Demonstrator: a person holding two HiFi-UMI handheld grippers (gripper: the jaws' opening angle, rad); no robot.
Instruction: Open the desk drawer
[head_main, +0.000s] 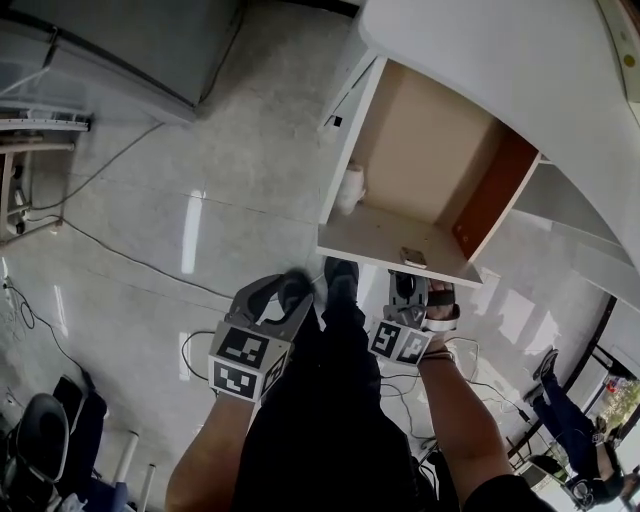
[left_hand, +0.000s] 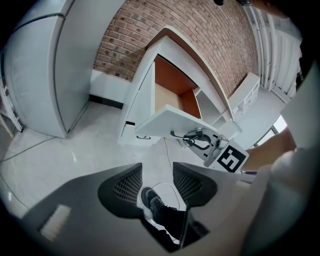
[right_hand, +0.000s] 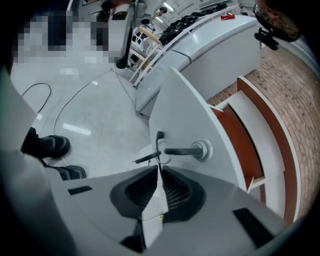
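The white desk drawer (head_main: 372, 243) stands pulled out, its wooden inside (head_main: 430, 160) showing. A metal knob (right_hand: 184, 150) with a ring and small bar hanging from it sits on the drawer front (right_hand: 185, 110). My right gripper (right_hand: 159, 167) is shut, its tips right at that ring; whether they pinch it I cannot tell. In the head view the right gripper (head_main: 410, 287) is just below the drawer's front edge. My left gripper (head_main: 300, 292) hangs open to the left, away from the drawer. In the left gripper view only a shoe and floor show between its jaws (left_hand: 157, 172).
A white roll (head_main: 350, 188) lies inside the drawer. A grey cabinet (left_hand: 40, 65) stands at the left and a brick wall (left_hand: 200, 35) behind the desk. Cables (head_main: 120, 255) trail over the tiled floor. My shoes (right_hand: 47, 145) are below the drawer. Another person (head_main: 570, 420) is at the lower right.
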